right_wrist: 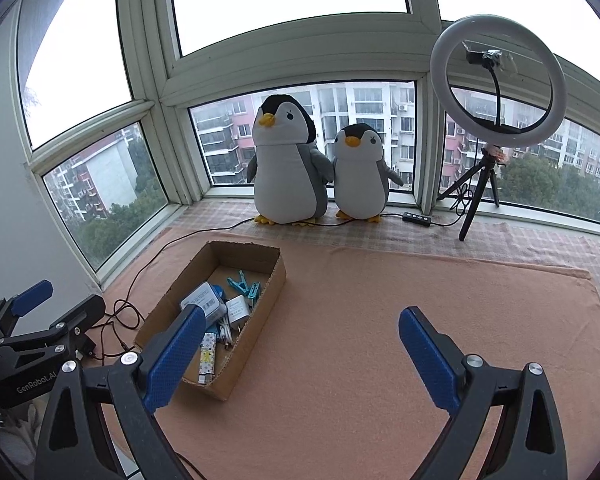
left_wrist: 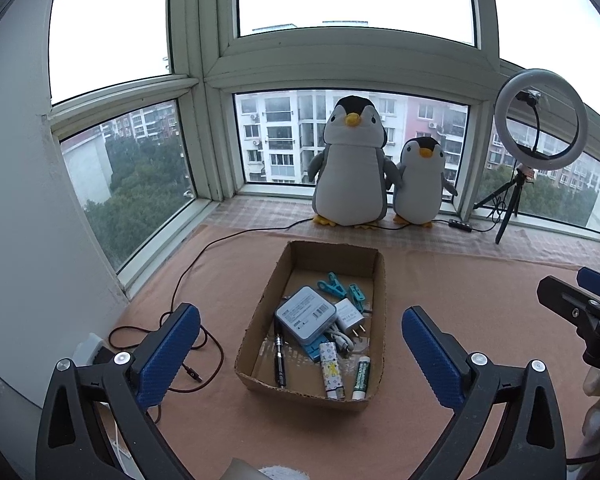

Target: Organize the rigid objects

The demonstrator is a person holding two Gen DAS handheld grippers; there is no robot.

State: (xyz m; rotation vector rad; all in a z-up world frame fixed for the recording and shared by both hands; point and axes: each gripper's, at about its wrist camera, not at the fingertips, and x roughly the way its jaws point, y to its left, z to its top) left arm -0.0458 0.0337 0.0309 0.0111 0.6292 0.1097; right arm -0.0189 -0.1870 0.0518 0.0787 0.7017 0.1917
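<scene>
A pink cloth [right_wrist: 380, 340] covers the table by the window. On it lies an open cardboard box [left_wrist: 376, 280], which holds a grey power bank [left_wrist: 306, 314], a white plug adapter [left_wrist: 350, 314], teal clips [left_wrist: 334, 286], a black pen [left_wrist: 279, 364] and two small tubes [left_wrist: 332, 372]. The left gripper [left_wrist: 300, 356] hovers above the box and the right gripper [right_wrist: 300, 356] hovers above bare cloth beside it, both with fingers spread wide and holding nothing.

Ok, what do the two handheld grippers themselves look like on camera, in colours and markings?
Both match: black plastic frames with triangular cut-outs and silver round screws, each finger faced with a blue, finely dimpled pad. The left gripper carries white "GenRobot.AI" lettering on its body, seen in the right wrist view. The right gripper shows no readable marking.
</scene>
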